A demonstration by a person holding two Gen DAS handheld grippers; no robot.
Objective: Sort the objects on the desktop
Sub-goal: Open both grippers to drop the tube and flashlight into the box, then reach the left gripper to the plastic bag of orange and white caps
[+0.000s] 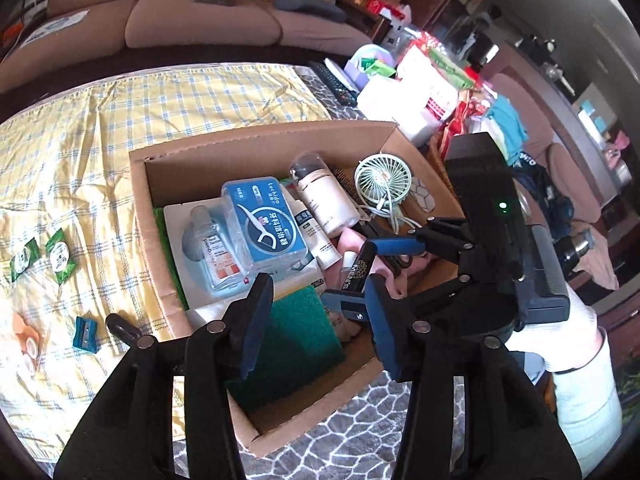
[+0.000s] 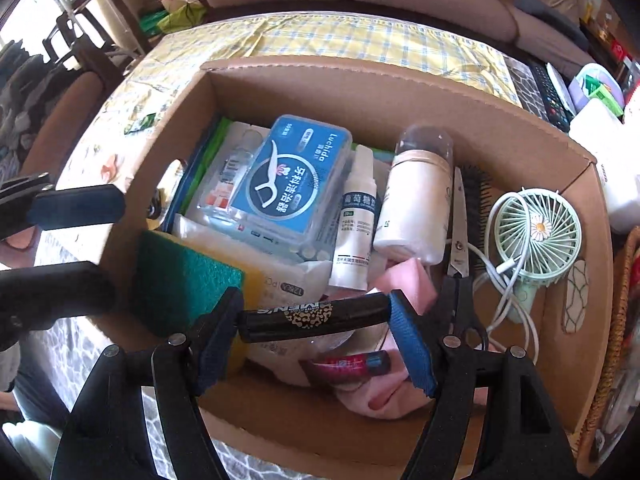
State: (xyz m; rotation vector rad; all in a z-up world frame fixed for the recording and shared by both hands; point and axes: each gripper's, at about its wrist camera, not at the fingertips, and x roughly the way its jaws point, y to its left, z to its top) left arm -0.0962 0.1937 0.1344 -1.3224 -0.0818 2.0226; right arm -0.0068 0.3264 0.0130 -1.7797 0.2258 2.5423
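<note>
Tube (image 2: 316,317), black, is clamped end to end between the right gripper (image 2: 316,336) pads, held crosswise just above the open cardboard box (image 2: 360,80). It looks light and stiff enough, likely a plastic cosmetic tube: glossy skin, so probably slippery, and an end-to-end grip can let it pivot or pop out if squeezed harder. A hold across the middle of the barrel would be the safer bet.

Looks: slim black cylinder, white "MEN'S" lettering, gold speckled patch mid-barrel. The left wrist view shows the same tube (image 1: 362,270) in the right gripper (image 1: 378,260), over the pink cloth (image 2: 408,280) at the near side of the box.

Left gripper (image 1: 316,320) is released, jaws apart with nothing between the pads, hanging over the green sponge (image 1: 296,332) at the box's near corner.

Box already holds a blue floss case (image 2: 296,184), white bottle (image 2: 412,204), scissors (image 2: 458,240), mint fan (image 2: 536,228). Small blue sharpener (image 1: 85,334) and green packets (image 1: 60,254) lie outside on the checked cloth (image 1: 120,120).
</note>
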